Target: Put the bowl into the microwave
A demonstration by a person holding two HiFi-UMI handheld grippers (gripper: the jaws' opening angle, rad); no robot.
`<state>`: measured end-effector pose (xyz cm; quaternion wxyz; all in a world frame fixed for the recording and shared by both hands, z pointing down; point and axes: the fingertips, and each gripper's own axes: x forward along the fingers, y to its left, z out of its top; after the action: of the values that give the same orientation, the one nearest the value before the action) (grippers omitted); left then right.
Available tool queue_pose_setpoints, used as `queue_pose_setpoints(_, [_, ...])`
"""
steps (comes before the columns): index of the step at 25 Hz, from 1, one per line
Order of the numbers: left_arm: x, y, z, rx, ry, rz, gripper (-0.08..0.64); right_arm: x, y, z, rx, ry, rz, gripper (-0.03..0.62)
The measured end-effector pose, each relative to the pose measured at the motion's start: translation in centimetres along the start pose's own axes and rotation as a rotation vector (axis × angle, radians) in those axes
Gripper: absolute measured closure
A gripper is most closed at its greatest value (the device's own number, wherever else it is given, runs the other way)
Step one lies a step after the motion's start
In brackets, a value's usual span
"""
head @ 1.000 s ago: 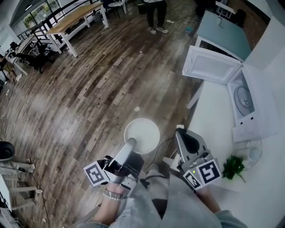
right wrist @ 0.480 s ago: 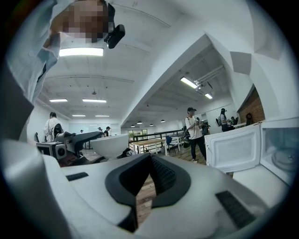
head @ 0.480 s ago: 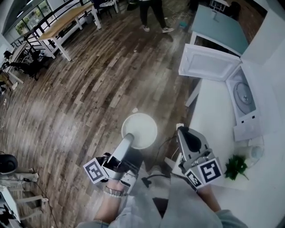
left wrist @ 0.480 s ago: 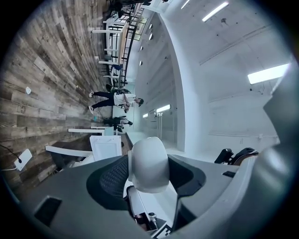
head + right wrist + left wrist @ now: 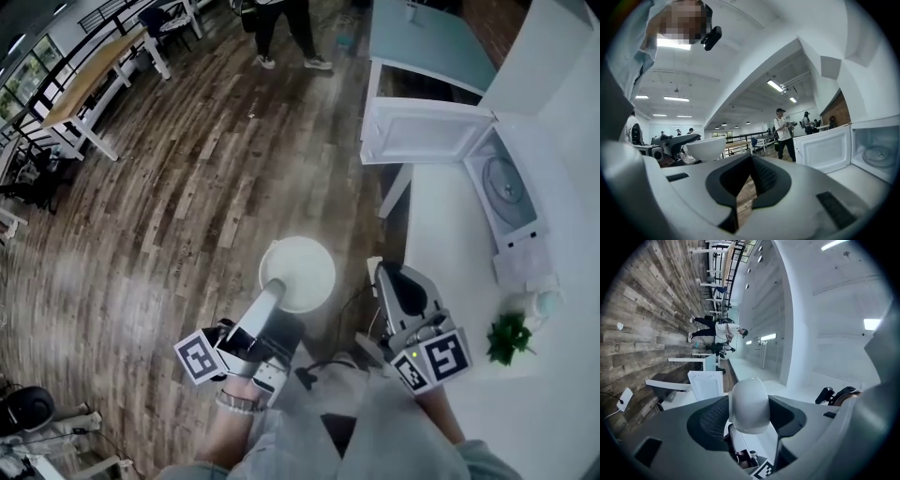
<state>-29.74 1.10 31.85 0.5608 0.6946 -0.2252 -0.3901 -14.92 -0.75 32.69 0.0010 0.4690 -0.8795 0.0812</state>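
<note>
Wood-plank floor (image 5: 169, 187) fills most of the head view. Long wooden table (image 5: 94, 70) on white legs at upper left. Person in dark trousers (image 5: 281, 28) stands at the top edge, well apart from the table. Pale blue-grey tabletop (image 5: 427, 42) at upper right, brick wall (image 5: 487, 19) beside it. White counter (image 5: 441, 234) runs down the right side; small green plant (image 5: 509, 337) sits on it, with a clear glass item (image 5: 544, 302) just beside it, type unclear. Dark round object (image 5: 23, 410) at lower left, unidentifiable. White plug block (image 5: 624, 399) lies on the floor. Ceiling strip lights (image 5: 774, 85) are lit overhead.
</note>
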Motion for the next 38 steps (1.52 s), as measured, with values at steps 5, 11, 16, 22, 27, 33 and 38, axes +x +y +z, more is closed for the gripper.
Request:
queue_pose_setpoints(5, [1.1,0.9,3.3,-0.023,0.065,0.003,0.318,2.1,-0.3,0.1,0.005,-0.004,-0.092,0.589])
queue_pose_setpoints(11, [2.6,1.6,6.6,-0.042,0.159,-0.006,0.318,4.1,0.0,0.4,0.0,-0.014,-0.199,0.589])
queue_pose_setpoints(16, [3.7,2.4,8.0,-0.062,0.243,-0.021,0.318,4.9,0.2,0.6,-0.008,-0.021,-0.289,0.589])
queue_pose_setpoints(22, [4.4,3.0,8.6,-0.091,0.305,-0.025,0.318,5.0,0.9,0.4,-0.013,-0.02,-0.354,0.589])
queue_pose_setpoints(27, [5.0,3.0,8.0,-0.109,0.342,-0.035,0.318,4.3,0.9,0.0,-0.001,-0.017,-0.391,0.589])
queue_pose_setpoints(33, [5.8,3.3,7.1,-0.125,0.376,-0.035,0.318,4.3,0.1,0.3,0.005,-0.032,-0.415,0.589])
queue_pose_setpoints(38, [7.4,3.8,6.5,-0.139,0.395,-0.035,0.318,4.6,-1.4,0.5,0.003,-0.036,-0.424,0.589])
